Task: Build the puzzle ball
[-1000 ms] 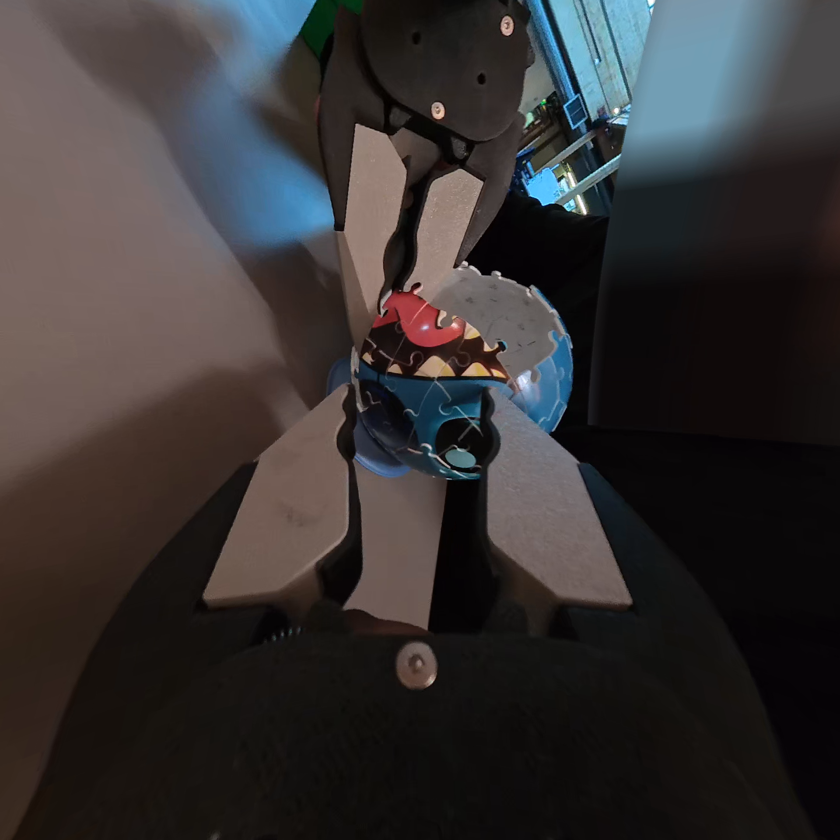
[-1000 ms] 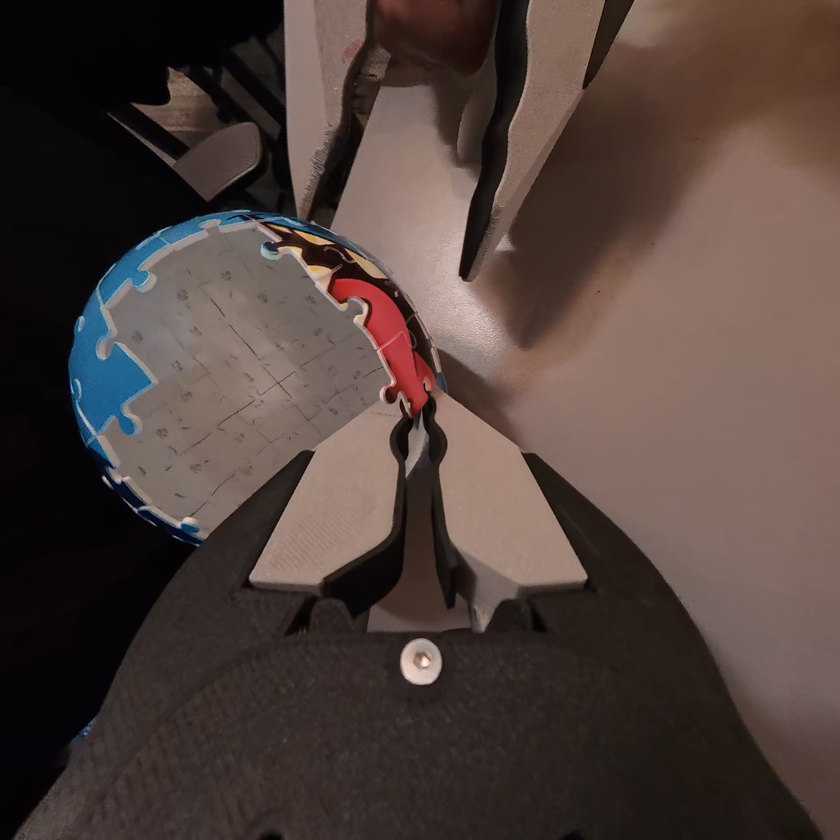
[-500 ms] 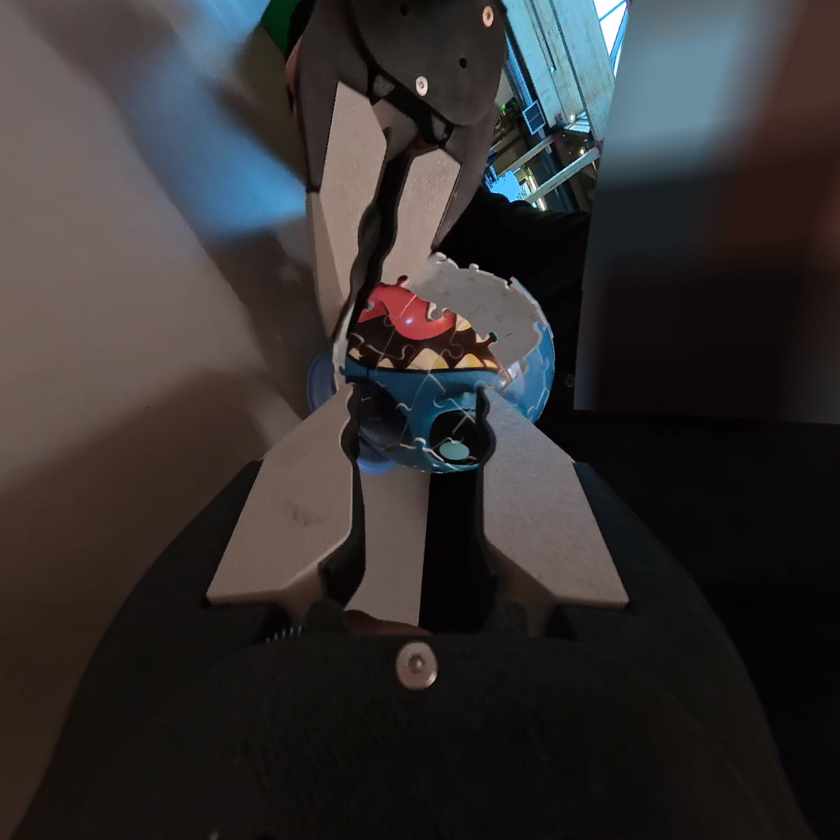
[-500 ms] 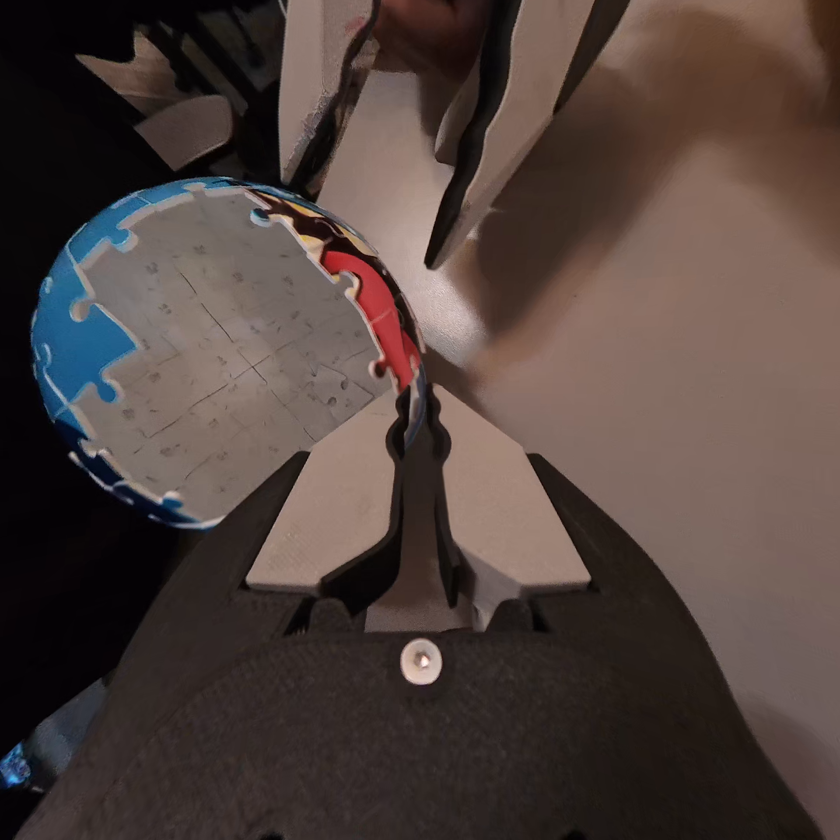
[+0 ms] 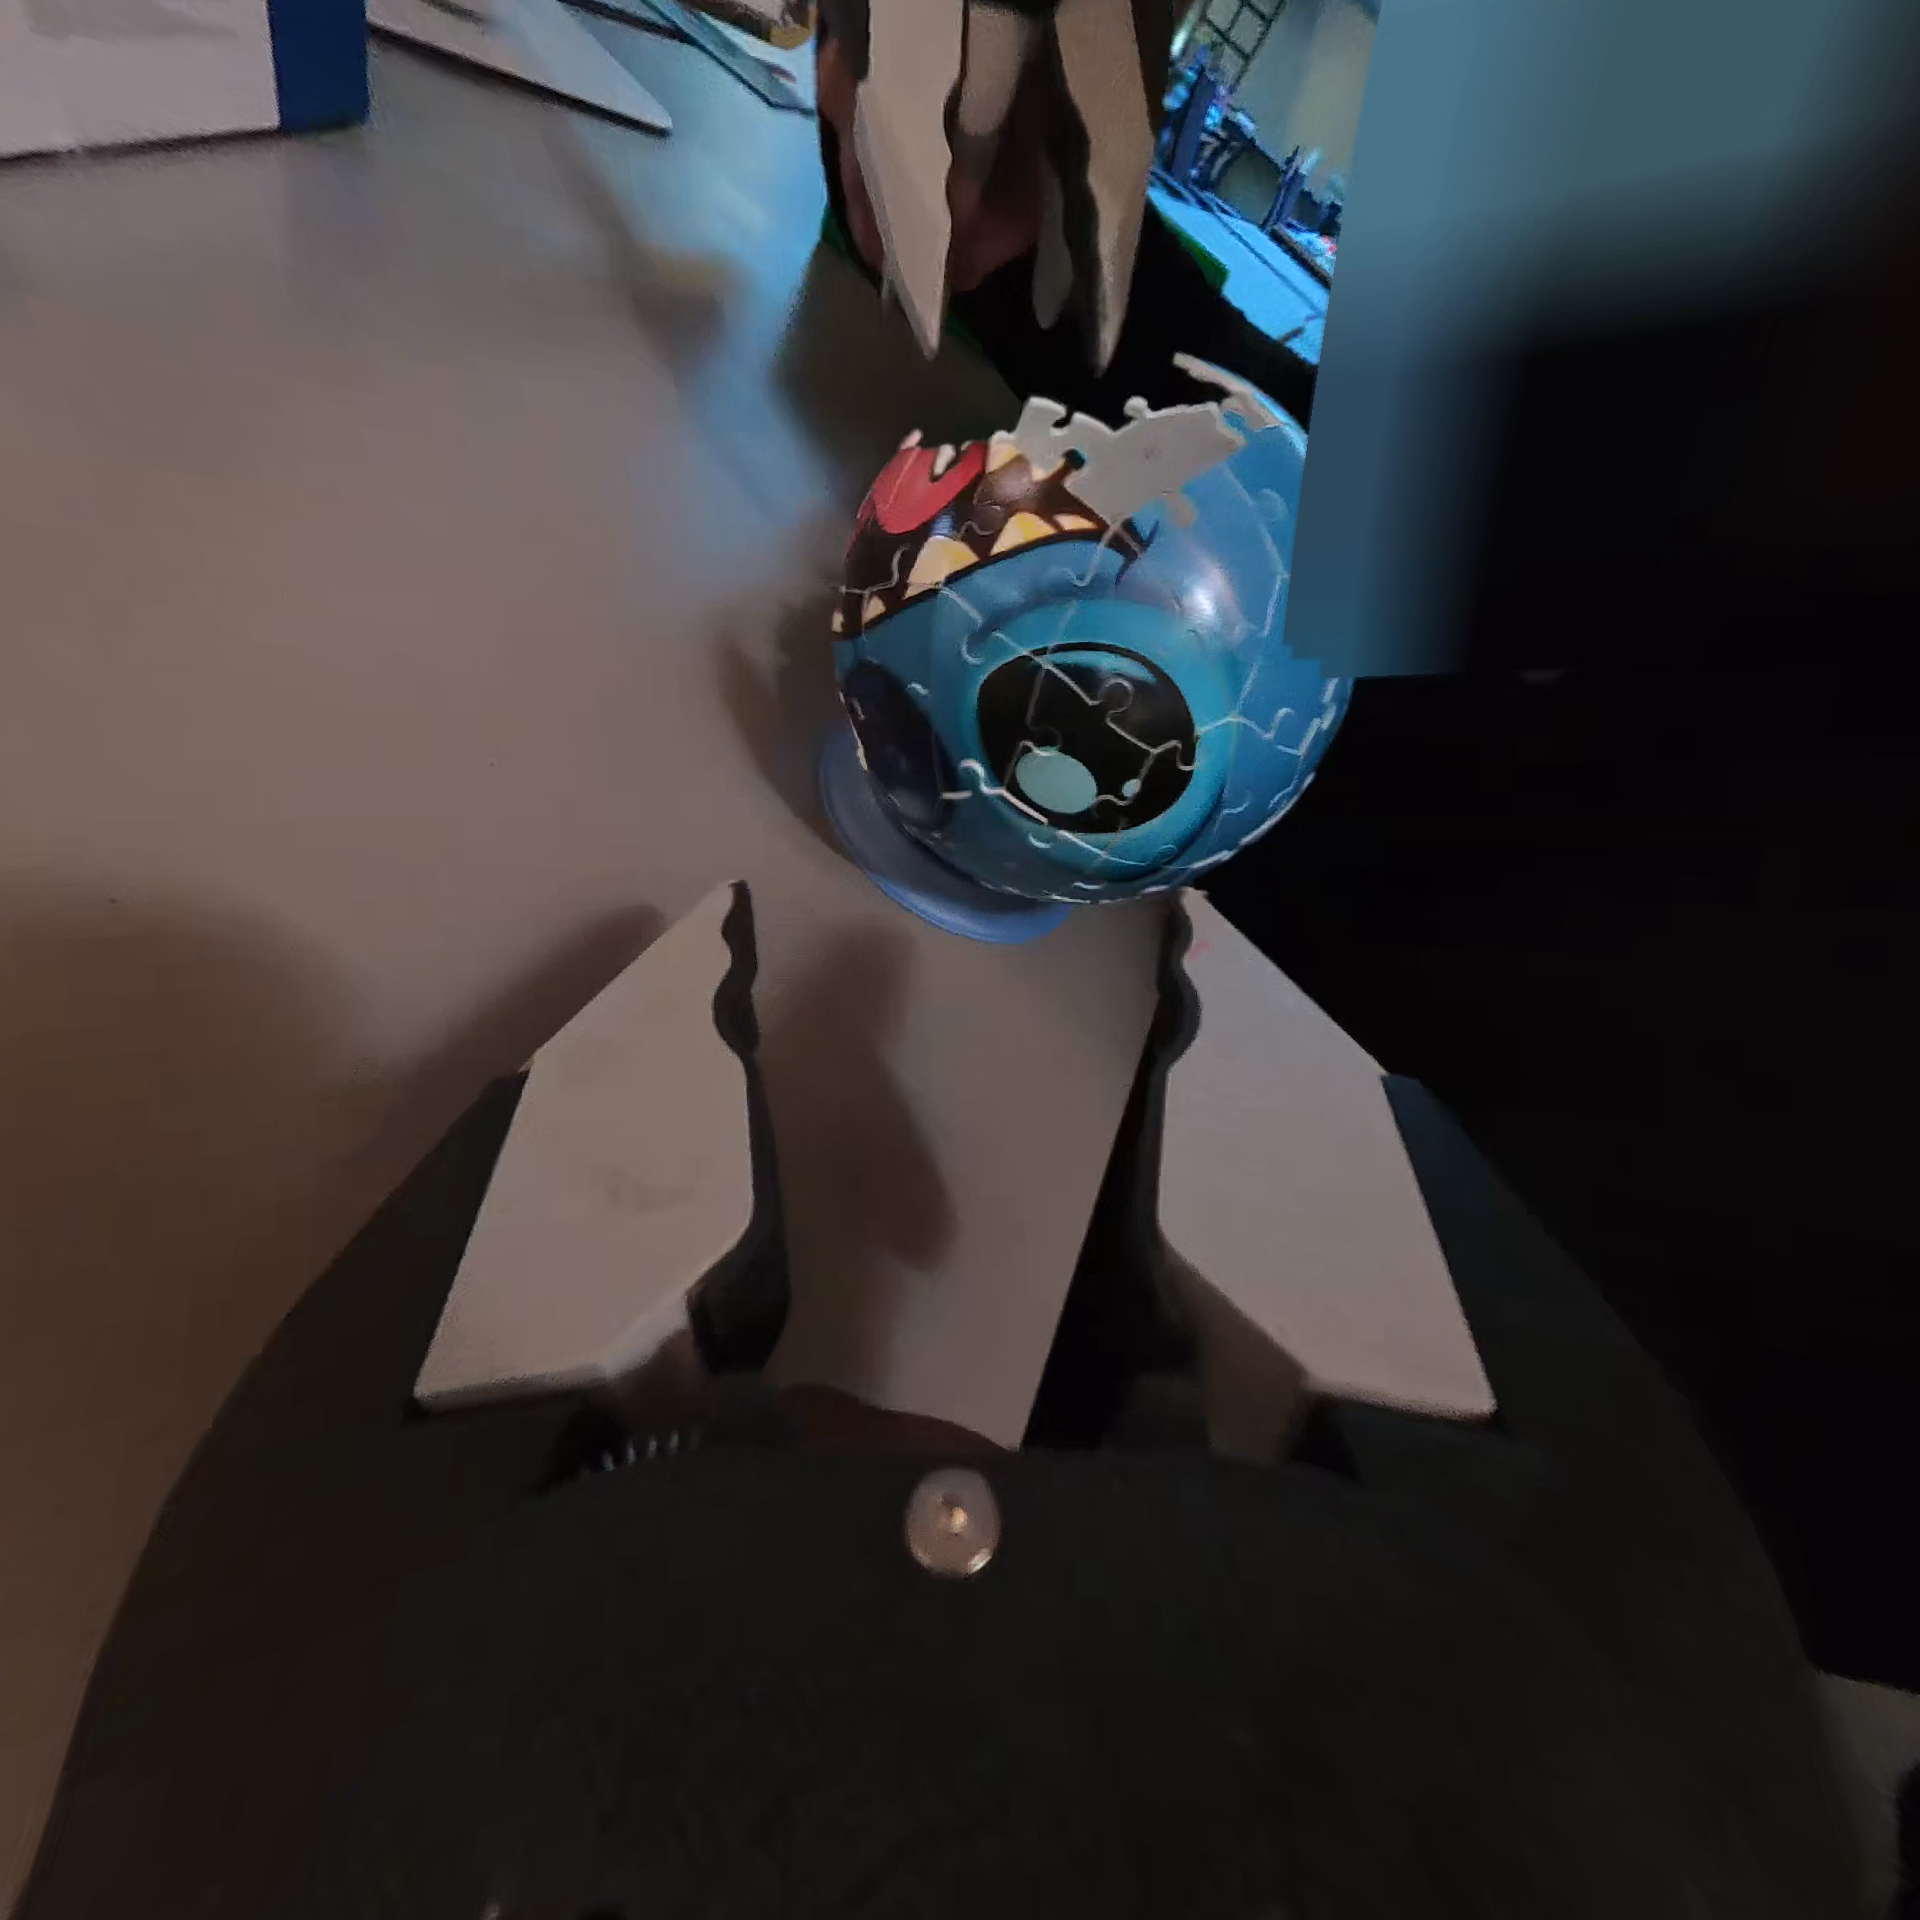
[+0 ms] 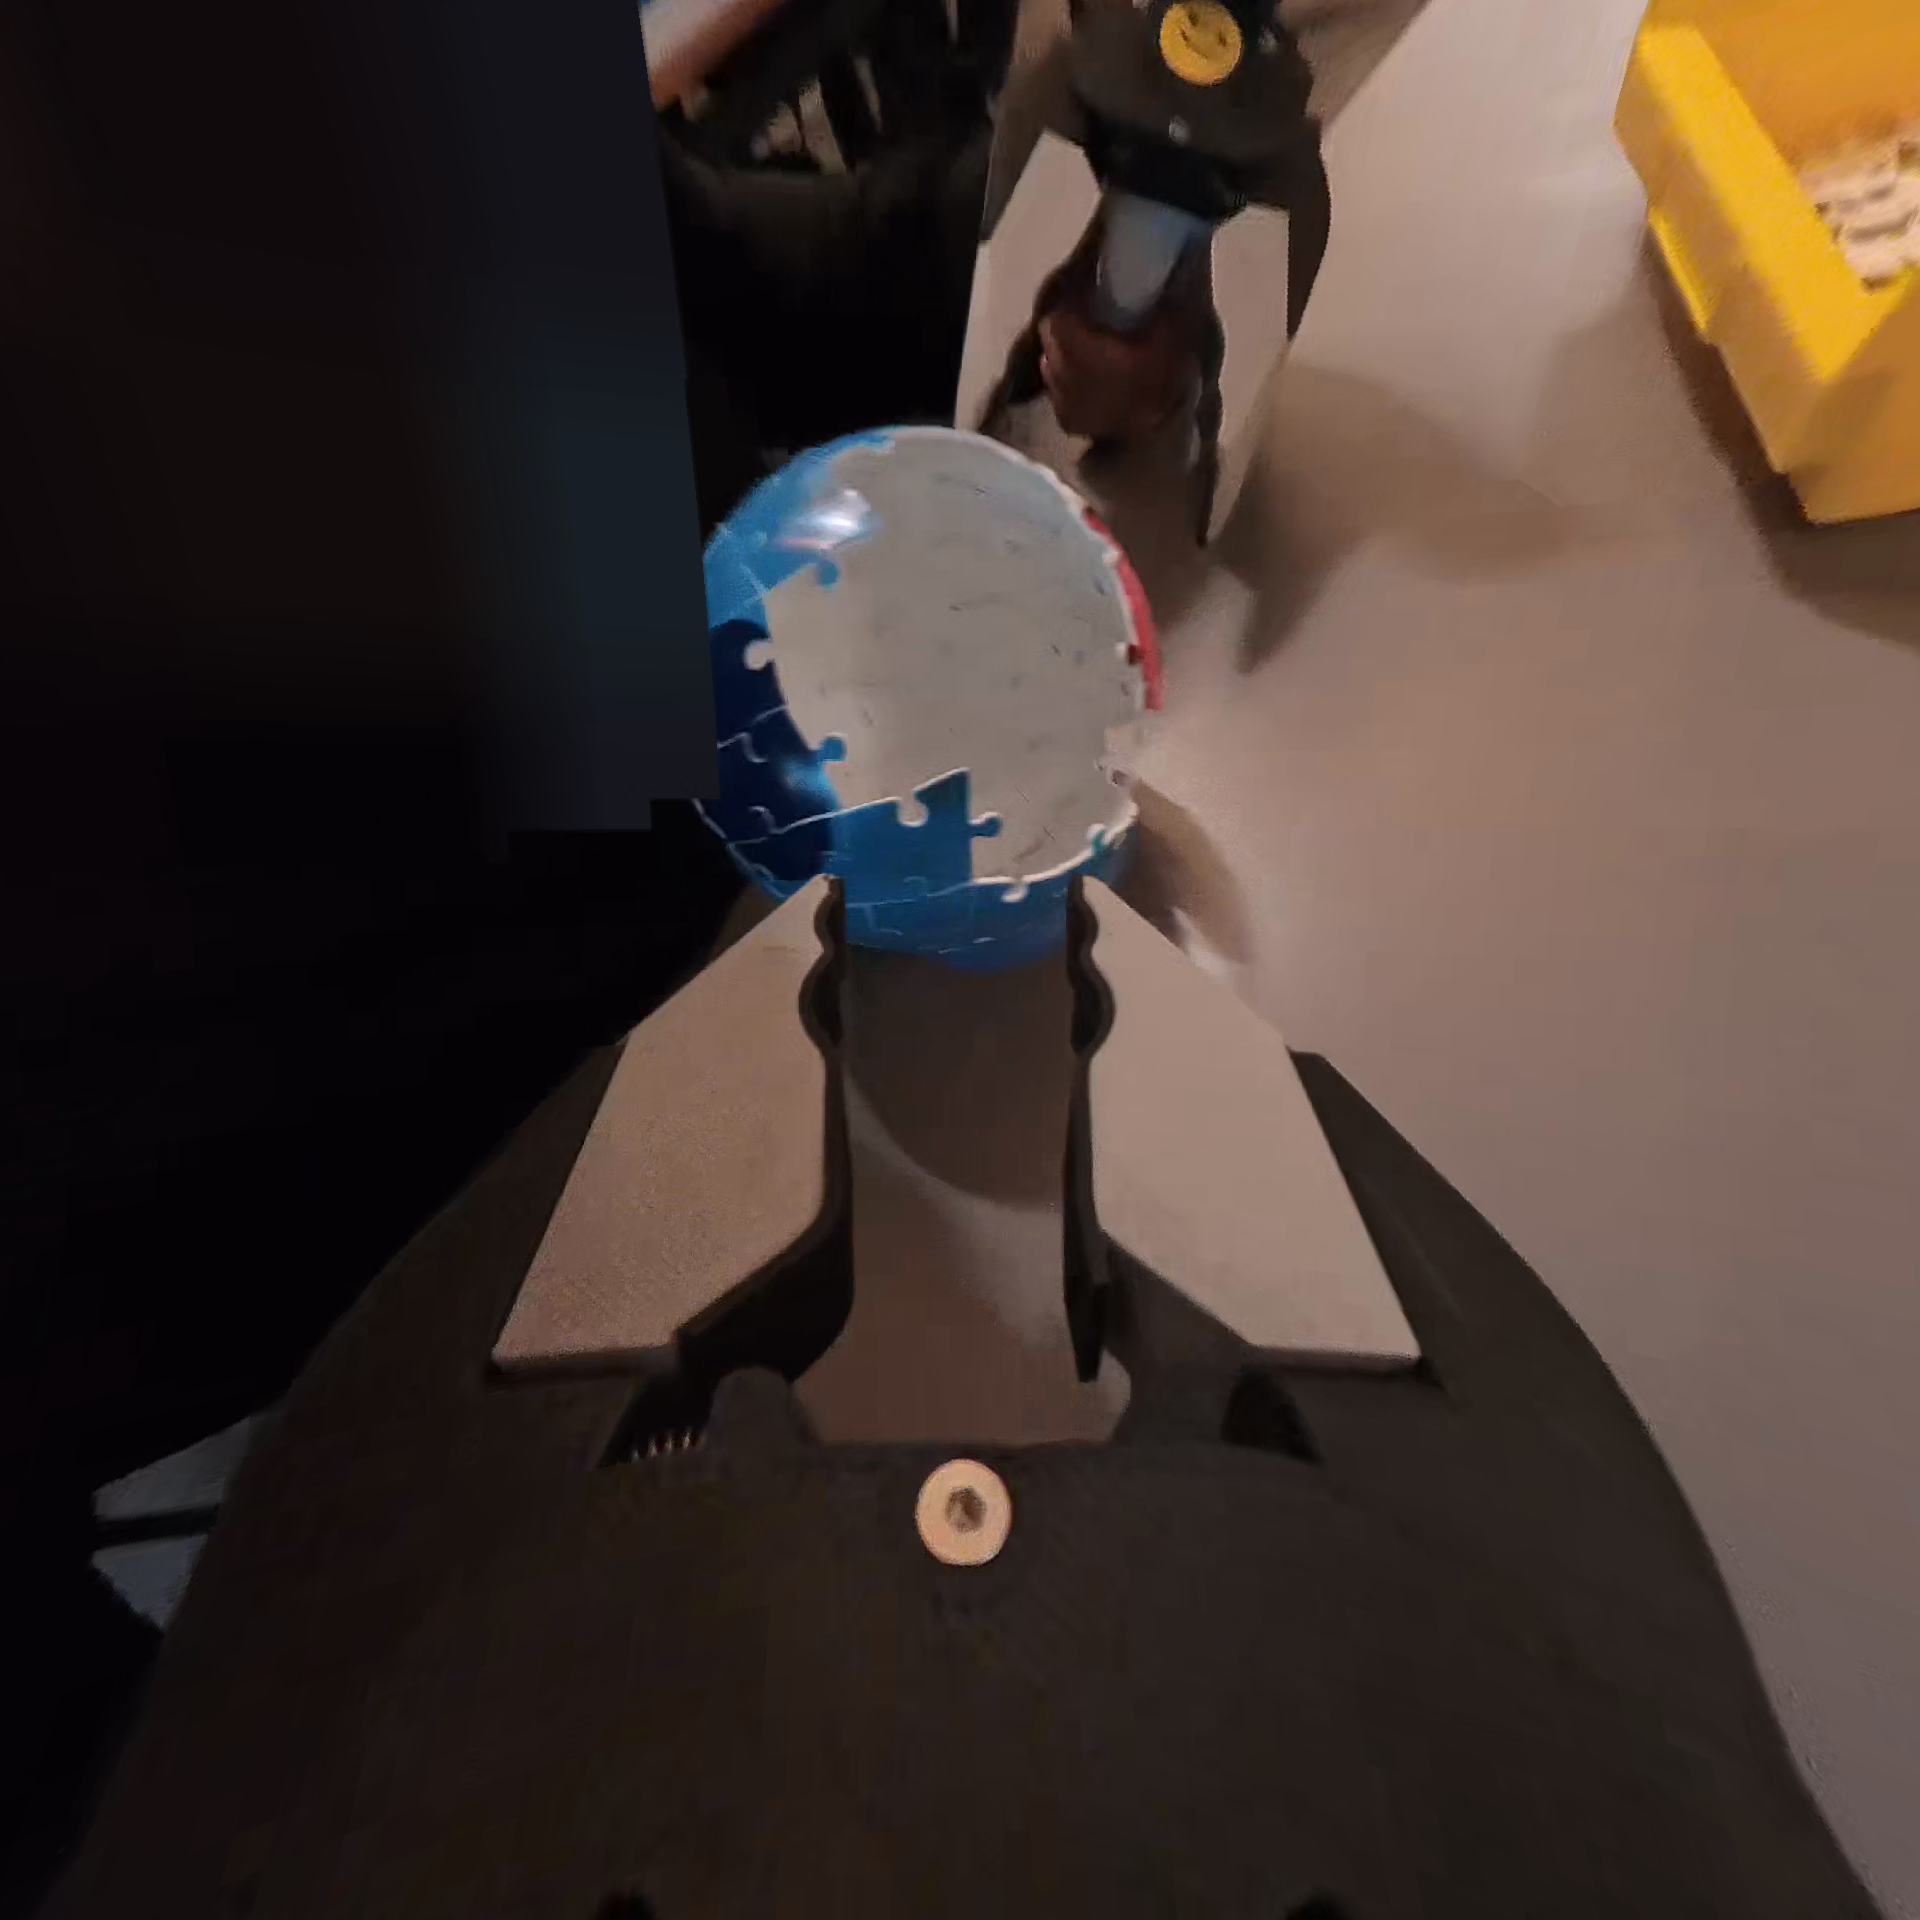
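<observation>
- Now the puzzle ball [image 5: 1081,675] sits on a small blue ring stand [image 5: 935,894] at the very edge of the grey table [image 5: 364,623], where the pale top gives way to darkness; part of the ball overhangs that edge.
- Its shell is unfinished: the built part is mostly blue, with a large black eye, a dark mouth with pale teeth and a red patch; the jagged rim of the opening points up and away in the left wrist view.
- In the right wrist view the ball [image 6: 925,707] shows its open side, the pale grey inner faces of the pieces ringed by blue ones with a red sliver on the right.
- The left gripper [image 5: 956,904] has its jaws spread wide with nothing between them; its tips lie just short of the stand and the ball's underside, and I cannot tell whether the right tip touches.
- The right gripper [image 6: 956,888] also stands with jaws parted and empty; the ball's lower curve sits right at its fingertips, contact unclear.
- Each gripper appears blurred beyond the ball in the other's view, apart from it.
- A yellow bin [image 6: 1787,260] rests near the table's far right corner in the right wrist view; a blue-and-white box [image 5: 177,62] stands at the far left in the left wrist view.
</observation>
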A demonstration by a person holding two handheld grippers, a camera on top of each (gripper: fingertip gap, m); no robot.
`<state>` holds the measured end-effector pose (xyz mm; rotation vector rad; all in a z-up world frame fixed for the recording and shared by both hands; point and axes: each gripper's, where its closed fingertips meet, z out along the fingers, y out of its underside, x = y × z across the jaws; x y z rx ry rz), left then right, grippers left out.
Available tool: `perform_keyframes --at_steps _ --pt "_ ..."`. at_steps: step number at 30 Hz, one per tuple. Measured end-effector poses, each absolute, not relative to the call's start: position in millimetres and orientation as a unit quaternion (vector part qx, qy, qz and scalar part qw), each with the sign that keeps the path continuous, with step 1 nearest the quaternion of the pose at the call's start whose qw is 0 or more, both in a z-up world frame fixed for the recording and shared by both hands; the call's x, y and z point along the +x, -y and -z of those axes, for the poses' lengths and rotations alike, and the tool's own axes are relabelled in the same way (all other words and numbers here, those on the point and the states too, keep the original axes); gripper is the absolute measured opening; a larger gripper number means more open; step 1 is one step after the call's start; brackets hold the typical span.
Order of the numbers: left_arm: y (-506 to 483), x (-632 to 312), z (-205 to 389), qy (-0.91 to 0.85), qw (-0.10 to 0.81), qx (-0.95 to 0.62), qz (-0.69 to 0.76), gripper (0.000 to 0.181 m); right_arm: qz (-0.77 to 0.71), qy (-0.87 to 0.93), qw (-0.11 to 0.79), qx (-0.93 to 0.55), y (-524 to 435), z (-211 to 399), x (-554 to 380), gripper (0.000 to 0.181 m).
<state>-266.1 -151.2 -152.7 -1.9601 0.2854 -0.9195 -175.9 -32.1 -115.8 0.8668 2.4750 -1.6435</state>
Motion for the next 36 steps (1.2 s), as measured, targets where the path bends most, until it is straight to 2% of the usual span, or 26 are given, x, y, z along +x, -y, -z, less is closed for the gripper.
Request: perform_keyframes --at_steps 4,7,13,16,17,23,27,32,36 --pt "149.0 -274.9 171.5 -0.148 0.434 -0.846 0.272 0.085 0.499 -0.802 -0.038 0.327 21.5 147.3 -158.5 0.048" --pt "150.0 -272.4 174.7 -0.189 0.403 -0.862 0.244 0.084 0.502 -0.785 -0.068 0.355 25.3 155.3 -147.7 0.052" --pt "151.0 -232.4 173.9 -0.235 0.414 -0.859 0.187 0.085 0.473 -0.770 -0.181 0.389 61.5 157.4 -144.1 0.068" --pt "145.7 -219.4 180.3 -0.238 0.430 -0.854 0.173 0.088 0.471 -0.757 -0.218 0.398 69.7 161.1 -152.0 0.093" --pt "144.3 -214.0 180.0 -0.236 0.434 -0.850 0.184 0.089 0.471 -0.755 -0.218 0.399 72.4 162.3 -154.7 0.099" --pt "132.1 -203.6 188.2 -0.226 0.432 -0.852 0.192 0.092 0.472 -0.762 -0.189 0.401 91.1 172.8 -169.8 0.098" --pt "129.2 -200.2 185.2 -0.205 0.430 -0.857 0.197 0.096 0.474 -0.755 -0.177 0.417 95.1 172.8 -175.0 0.110" --pt "132.1 -197.1 165.3 -0.156 0.401 -0.870 0.241 0.095 0.507 -0.730 -0.107 0.446 98.1 159.9 -172.3 0.110" --pt "143.2 -191.5 148.9 -0.097 0.342 -0.881 0.312 0.093 0.530 -0.700 -0.001 0.479 108.8 149.6 -165.3 0.110"
